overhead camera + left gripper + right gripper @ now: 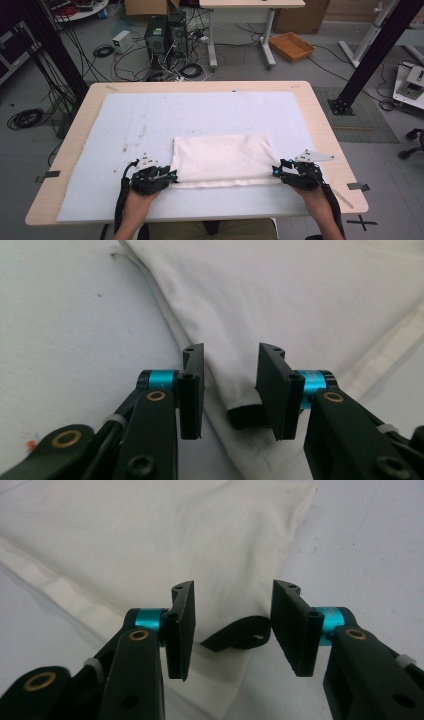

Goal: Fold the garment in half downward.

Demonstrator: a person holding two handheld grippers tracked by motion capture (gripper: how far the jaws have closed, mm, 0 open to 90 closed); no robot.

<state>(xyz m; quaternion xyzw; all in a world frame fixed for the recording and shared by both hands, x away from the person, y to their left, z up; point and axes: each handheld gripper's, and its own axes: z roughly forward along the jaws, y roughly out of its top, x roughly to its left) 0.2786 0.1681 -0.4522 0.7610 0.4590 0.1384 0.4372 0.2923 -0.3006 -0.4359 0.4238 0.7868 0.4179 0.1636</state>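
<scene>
A folded cream cloth [222, 157] lies flat on the white mat [200, 110], near the table's front edge. My left gripper [170, 176] rests low at the cloth's front left corner. In the left gripper view its jaws [232, 352] stand apart, astride the cloth's folded edge [310, 295], and the pads do not press on it. My right gripper [276, 171] sits at the front right corner. In the right gripper view its jaws [232, 590] are also apart, with the cloth's corner [150, 535] lying on the mat between them.
The mat covers most of the wooden table [320, 130]. Beyond the table, the floor holds computer towers [165, 32], loose cables, an orange tray [291, 46] and another desk's legs. Black frame posts stand at left and right.
</scene>
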